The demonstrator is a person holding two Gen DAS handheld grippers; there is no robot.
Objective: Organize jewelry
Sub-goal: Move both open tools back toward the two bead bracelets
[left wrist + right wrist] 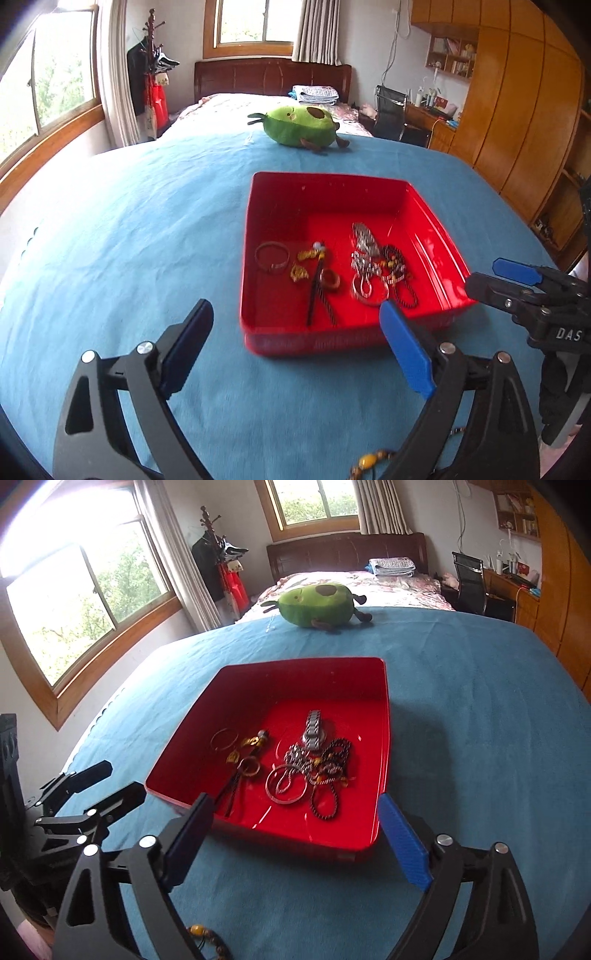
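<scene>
A red tray point(325, 184) point(384, 716) sits on a blue cloth. It holds a thin bangle point(271, 256) point(224, 739), gold pieces point(300, 272), a wooden ring point(330, 280) point(249, 767), a silver watch point(364, 238) point(313, 728), a silver bangle point(285, 787) and dark bead strands point(400, 280) point(334, 771). A yellow bead bracelet point(369, 461) point(207, 938) lies on the cloth just below the grippers. My left gripper point(295, 347) is open and empty before the tray's near wall. My right gripper point(295, 834) is open and empty at the tray's near edge; it also shows in the left wrist view point(491, 277).
A green avocado plush point(299, 125) point(316, 605) lies at the cloth's far edge. Beyond it is a bed with folded linen point(316, 94). Windows are on the left, wooden cabinets point(517, 110) and a desk with a chair point(388, 110) on the right.
</scene>
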